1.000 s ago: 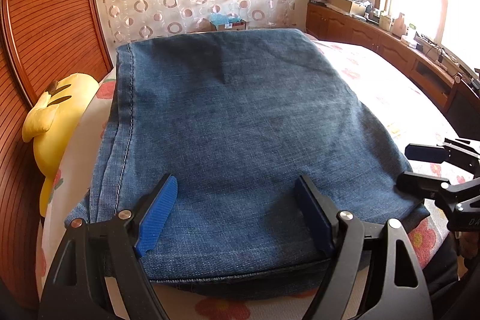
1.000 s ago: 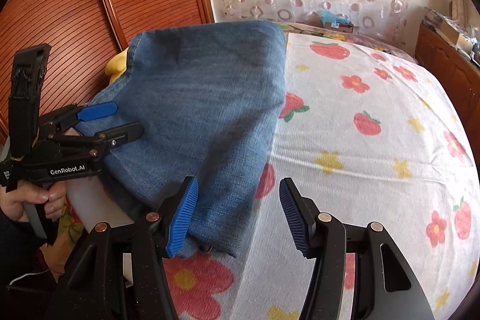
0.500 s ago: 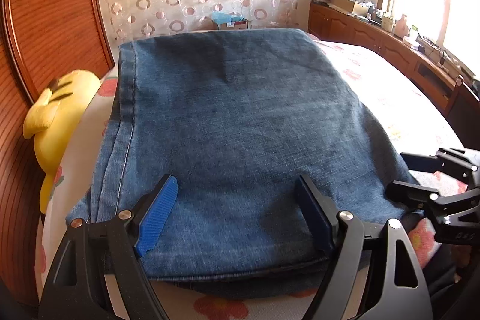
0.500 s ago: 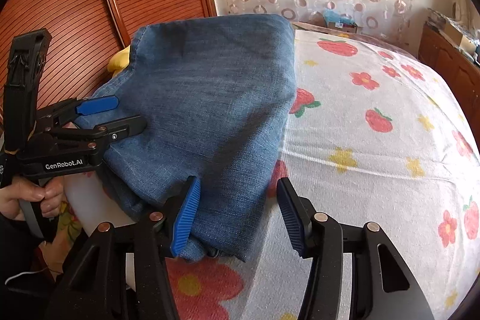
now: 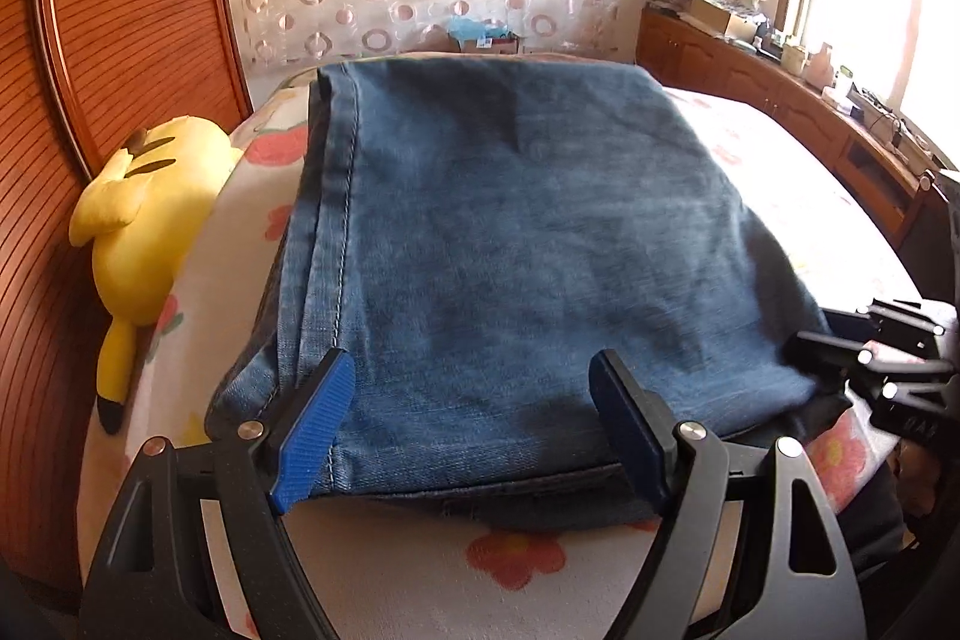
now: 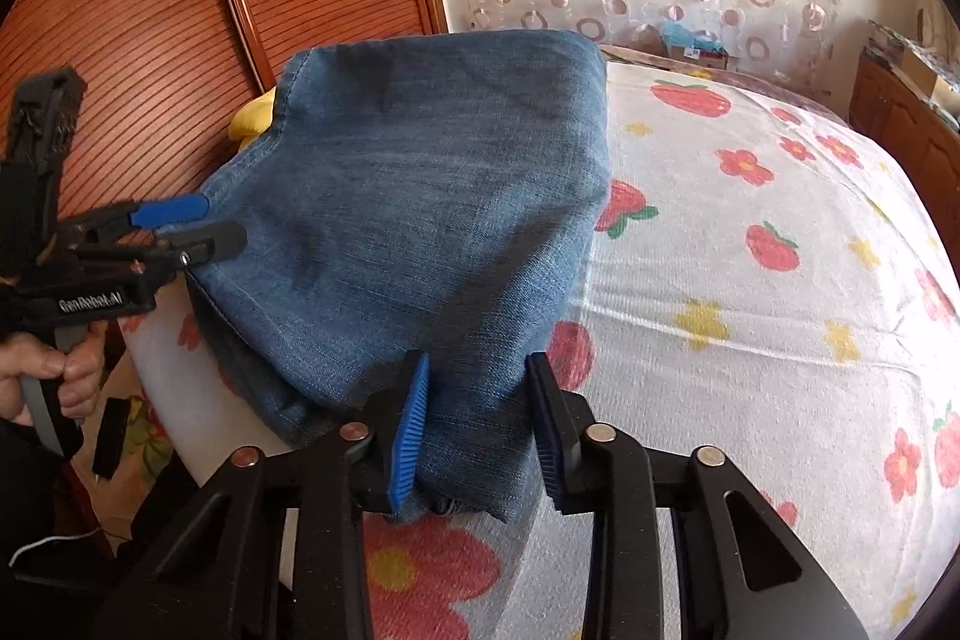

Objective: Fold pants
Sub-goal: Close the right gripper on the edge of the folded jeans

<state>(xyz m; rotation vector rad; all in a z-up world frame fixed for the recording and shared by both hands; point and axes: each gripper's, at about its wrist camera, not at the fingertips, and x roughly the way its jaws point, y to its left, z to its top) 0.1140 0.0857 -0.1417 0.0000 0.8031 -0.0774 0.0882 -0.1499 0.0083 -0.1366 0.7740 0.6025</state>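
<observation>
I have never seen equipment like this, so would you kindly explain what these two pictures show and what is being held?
There is no robot: a person holds a two-finger gripper in each hand, each with a camera looking along its fingers. One picture comes from the left gripper, one from the right gripper. Folded jeans lie on a bed with a flowered sheet; a yellow plush toy lies beside them. The left gripper's jaws are open above the jeans' near edge. The right gripper's jaws have just been closing on the jeans' near corner.

The bed [image 6: 750,340] wears a white sheet printed with red flowers and strawberries. Folded jeans [image 5: 528,244] lie on it near the headboard side, a yellow plush [image 5: 144,220] beside them.
</observation>
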